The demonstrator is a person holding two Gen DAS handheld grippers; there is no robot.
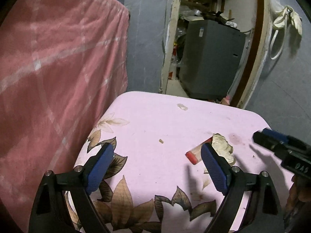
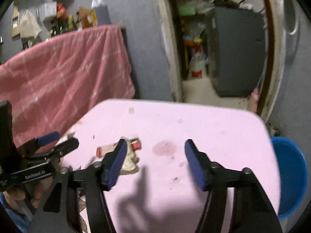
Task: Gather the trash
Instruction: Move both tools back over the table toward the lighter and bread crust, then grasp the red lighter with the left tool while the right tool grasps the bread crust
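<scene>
Over the pink flower-printed tabletop (image 1: 155,120), the right gripper (image 2: 153,161) and left gripper (image 1: 157,167) both hover spread wide and empty, the crumpled whitish paper scrap (image 1: 221,145) and clear red-capped tube (image 1: 194,153) lying touching between them, so I'd straddle one piece squarely, then carry it to the blue plastic bucket (image 2: 291,174) beside the table.

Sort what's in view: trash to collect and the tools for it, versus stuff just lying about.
For the job:
- tube, red-capped, on the table
- crumpled paper beside the tube
- small scraps
- blue bin, right of the table, likely the trash target
- left gripper and right gripper, both open

Just lying about:
- pink blanket
- grey box in the doorway
- hanging cloth
</scene>
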